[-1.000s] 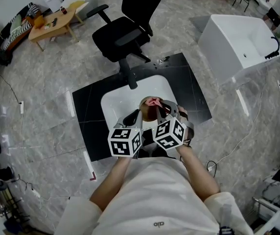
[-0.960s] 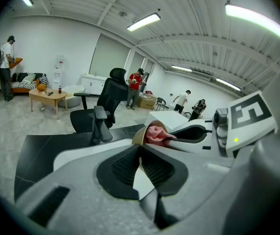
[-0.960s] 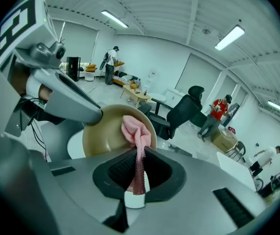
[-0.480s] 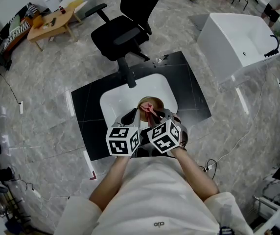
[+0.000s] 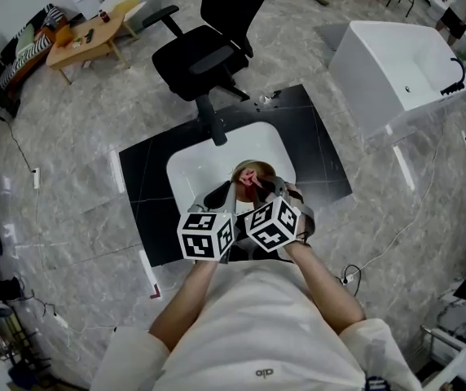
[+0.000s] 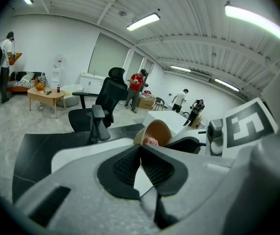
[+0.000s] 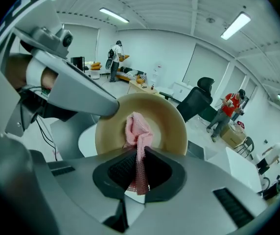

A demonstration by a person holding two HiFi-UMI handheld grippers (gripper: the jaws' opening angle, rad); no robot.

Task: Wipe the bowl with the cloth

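Observation:
A tan bowl (image 5: 259, 169) is held tilted over the white sink (image 5: 188, 169). My left gripper (image 5: 231, 189) is shut on its near rim, and the bowl (image 6: 160, 129) shows just past the closed jaws. My right gripper (image 5: 267, 189) is shut on a pink cloth (image 5: 252, 177). In the right gripper view the cloth (image 7: 137, 127) runs from between the jaws up against the inside of the bowl (image 7: 169, 126). The left gripper's finger (image 7: 83, 96) reaches the bowl's rim from the left. A bit of the cloth (image 6: 151, 141) peeks out in the left gripper view.
The sink sits in a black counter (image 5: 143, 202) with a dark faucet (image 5: 215, 130) at its far side. A black office chair (image 5: 208, 47) stands behind it. A white tub (image 5: 396, 72) is at the far right. People stand far off in the room.
My right gripper has shifted a little left and lower with the cloth, which has slid inside the bowl. The left gripper and the bowl have stayed put.

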